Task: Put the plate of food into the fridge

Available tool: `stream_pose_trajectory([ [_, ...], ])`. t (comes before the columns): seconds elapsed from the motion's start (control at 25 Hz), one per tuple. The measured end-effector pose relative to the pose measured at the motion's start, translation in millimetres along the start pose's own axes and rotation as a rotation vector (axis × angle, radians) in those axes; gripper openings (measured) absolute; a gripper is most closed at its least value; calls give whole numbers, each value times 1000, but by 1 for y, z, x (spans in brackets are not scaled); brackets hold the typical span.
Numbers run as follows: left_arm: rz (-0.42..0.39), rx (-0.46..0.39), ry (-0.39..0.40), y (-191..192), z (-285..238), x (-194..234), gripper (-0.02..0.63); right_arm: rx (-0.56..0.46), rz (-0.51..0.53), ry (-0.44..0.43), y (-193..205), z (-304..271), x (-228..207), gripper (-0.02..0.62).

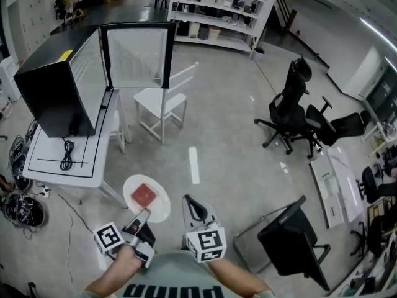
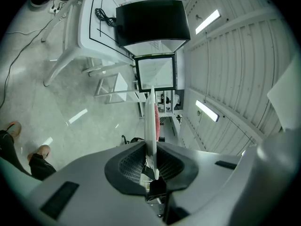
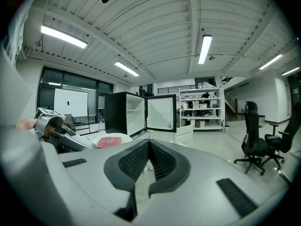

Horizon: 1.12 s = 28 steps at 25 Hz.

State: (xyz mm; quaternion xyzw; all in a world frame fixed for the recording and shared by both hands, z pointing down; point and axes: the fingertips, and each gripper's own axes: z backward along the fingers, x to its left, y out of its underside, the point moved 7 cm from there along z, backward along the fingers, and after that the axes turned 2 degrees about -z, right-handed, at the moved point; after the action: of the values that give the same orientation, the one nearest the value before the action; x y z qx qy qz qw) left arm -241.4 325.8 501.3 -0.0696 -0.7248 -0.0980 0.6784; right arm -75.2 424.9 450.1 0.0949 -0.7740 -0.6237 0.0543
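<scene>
Left jaws: the left gripper [image 2: 151, 150] was clamped narrowly on the near rim of the white plate [image 1: 133, 183], one pad on each face of it.
Right jaws: the right gripper [image 3: 149, 149] had its pads drawn together with nothing between them.
Plate against the jaws: only the rim nearest the person sat between the left pads. The rest of the plate reached forward past the fingertips and showed edge-on in the left gripper view.
Food: a flat red slab of food [image 1: 144, 195] lay near the plate's middle, clear of the pads.
Plate's place: it was held roughly level over the bare floor [image 1: 236, 135], just beside the near corner of the white table [image 1: 46, 166] and well apart from the fridge.
Right gripper's place: it was just to the right of the plate, not touching it, and pointed the same way as the left.
Fridge: the black fridge [image 1: 49, 82] stood on the white table with its door [image 1: 138, 56] swung open and its pale inside showing.
Nearby: a black cable [image 1: 67, 154] lay on the table in front of the fridge. A white chair [image 1: 162, 101] stood beside the open door. Black office chairs [image 1: 291, 107] stood far off to the right.
</scene>
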Motion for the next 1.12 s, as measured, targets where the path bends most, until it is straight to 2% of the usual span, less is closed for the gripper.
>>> stream_pose_trajectory([
  [0.36,-1,-59,-29,13,-43,-5,48,5,-7,-78,-1,-25,-49,5],
  [0.8,8,-139,-26,46,-104,-9,48,9,24,-157,-2,-36,-117,5],
  [1.12,10,-171,-32,62,-125,-9,48,5,24,-177,0,-37,-148,5],
])
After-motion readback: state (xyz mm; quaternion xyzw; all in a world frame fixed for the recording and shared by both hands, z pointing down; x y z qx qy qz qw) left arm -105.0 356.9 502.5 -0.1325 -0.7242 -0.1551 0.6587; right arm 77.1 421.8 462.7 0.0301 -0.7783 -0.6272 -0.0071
